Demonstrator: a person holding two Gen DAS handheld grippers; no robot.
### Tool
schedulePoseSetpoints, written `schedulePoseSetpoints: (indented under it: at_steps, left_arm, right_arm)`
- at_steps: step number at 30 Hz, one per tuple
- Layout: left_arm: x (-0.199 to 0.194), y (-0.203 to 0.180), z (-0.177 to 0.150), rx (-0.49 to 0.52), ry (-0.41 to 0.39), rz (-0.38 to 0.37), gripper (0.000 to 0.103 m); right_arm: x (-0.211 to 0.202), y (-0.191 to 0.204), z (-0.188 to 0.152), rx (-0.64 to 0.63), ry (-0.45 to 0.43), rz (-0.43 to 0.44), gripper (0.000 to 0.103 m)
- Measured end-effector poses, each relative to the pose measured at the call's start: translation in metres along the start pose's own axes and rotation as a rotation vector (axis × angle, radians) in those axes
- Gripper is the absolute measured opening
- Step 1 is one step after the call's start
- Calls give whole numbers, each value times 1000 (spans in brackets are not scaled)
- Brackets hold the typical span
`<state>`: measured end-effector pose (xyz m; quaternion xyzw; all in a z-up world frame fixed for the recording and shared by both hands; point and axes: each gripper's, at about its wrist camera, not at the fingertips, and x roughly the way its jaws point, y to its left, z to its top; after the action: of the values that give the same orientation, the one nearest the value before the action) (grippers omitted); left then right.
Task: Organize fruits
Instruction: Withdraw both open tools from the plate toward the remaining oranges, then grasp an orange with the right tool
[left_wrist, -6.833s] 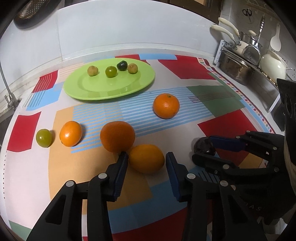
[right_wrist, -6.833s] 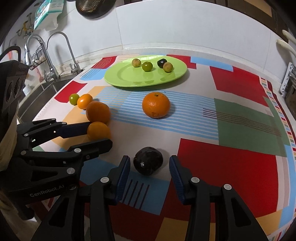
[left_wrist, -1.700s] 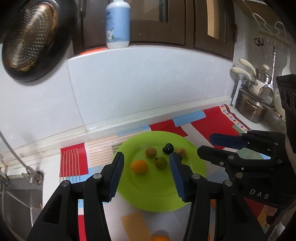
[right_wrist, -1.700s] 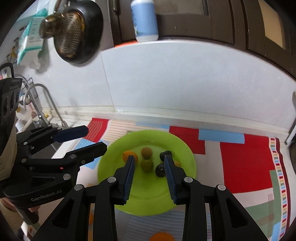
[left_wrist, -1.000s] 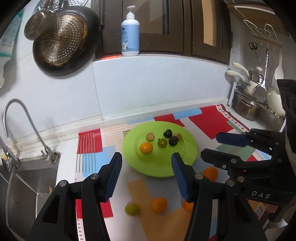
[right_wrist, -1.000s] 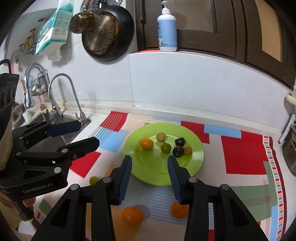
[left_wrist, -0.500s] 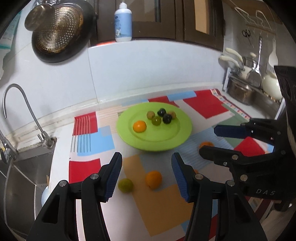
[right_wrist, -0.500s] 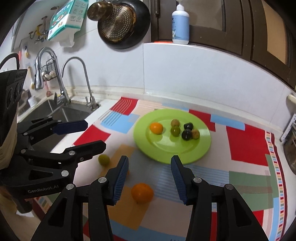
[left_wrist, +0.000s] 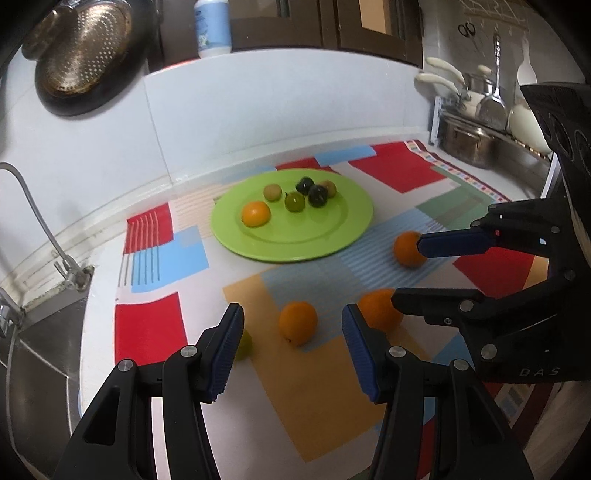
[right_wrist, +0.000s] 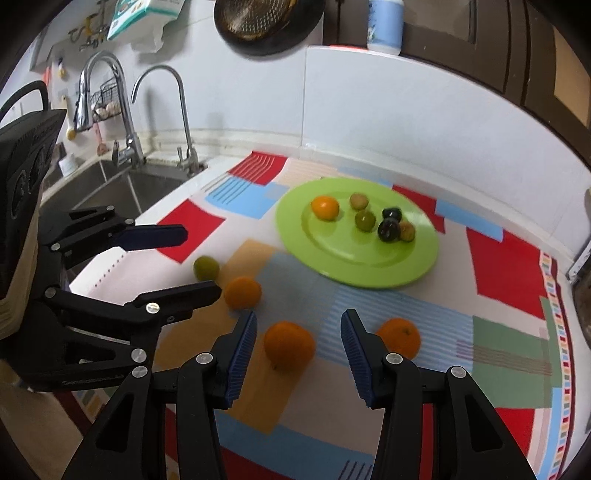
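Both claws lowered toward round orange fruits (left_wrist: 297, 322), gaping, holding nothing.

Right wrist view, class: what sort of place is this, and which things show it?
Most likely a home kitchen counter: a sink with curved taps, a perforated pan hanging on the wall, and pots on a rack.

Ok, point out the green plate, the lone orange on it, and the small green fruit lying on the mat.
green plate (right_wrist: 373, 275), right wrist view, bare front rim.
orange on the plate (right_wrist: 325, 208), right wrist view, middle of the fruit.
small green fruit on the mat (right_wrist: 205, 268), right wrist view, middle of the fruit.
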<state>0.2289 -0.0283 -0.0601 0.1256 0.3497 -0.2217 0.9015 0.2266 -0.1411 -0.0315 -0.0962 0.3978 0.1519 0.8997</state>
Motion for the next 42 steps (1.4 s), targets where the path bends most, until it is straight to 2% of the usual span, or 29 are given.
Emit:
schedulePoseSetpoints:
  at_steps: [19,31,33,42]
  left_arm:
    - [47,2,-11,25,92,-28,54]
    - [66,5,-10,-15,143,-72,32]
    - [65,5,-10,-16,143,-71,31]
    - [54,7,-7,-49,134,-63,31]
  right_arm:
    - [47,-5,-16,22,148,67,48]
    - [60,-13,-15,76,155,121,46]
    - [60,-12,-15,74,151,128,42]
    - [55,-13,-14,79,137,115,42]
